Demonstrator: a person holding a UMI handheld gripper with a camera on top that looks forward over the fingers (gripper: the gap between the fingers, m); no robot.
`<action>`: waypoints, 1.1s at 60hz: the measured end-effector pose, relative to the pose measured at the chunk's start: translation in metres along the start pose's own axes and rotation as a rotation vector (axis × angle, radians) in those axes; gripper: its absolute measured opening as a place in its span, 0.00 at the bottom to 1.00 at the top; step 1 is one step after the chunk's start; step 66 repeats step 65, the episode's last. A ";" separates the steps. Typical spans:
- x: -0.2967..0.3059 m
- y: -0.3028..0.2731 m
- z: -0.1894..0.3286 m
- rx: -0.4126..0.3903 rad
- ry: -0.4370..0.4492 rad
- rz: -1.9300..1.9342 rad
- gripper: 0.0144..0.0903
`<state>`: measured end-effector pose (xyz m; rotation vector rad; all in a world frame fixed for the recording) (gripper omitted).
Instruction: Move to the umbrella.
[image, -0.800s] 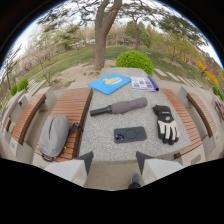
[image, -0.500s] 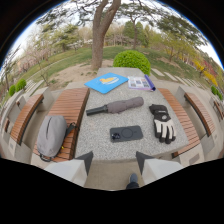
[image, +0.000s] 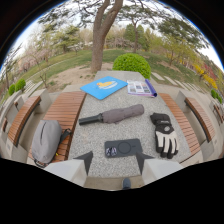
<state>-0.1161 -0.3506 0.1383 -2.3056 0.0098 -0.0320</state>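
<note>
The gripper (image: 114, 161) hangs level above the near edge of the speckled stone table (image: 90, 137), fingers spread wide around nothing. One folded grey umbrella with black handle (image: 112, 115) lies at 12 o'clock, beyond one flat black pouch (image: 123, 148); bare stone surrounds it.

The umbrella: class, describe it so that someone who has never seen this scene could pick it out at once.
Find the stone table between the wooden benches. At its middle, beyond the open gripper and the dark flat case, lies the folded umbrella. It alone is long and rolled, grey with a black handle pointing toward the grey backpack; the gloves lie beside it.
</note>
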 end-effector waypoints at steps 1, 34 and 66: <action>0.000 -0.002 0.005 -0.001 -0.002 -0.002 0.93; 0.018 -0.076 0.189 -0.033 -0.031 -0.044 0.92; 0.019 -0.091 0.234 -0.052 -0.045 -0.050 0.92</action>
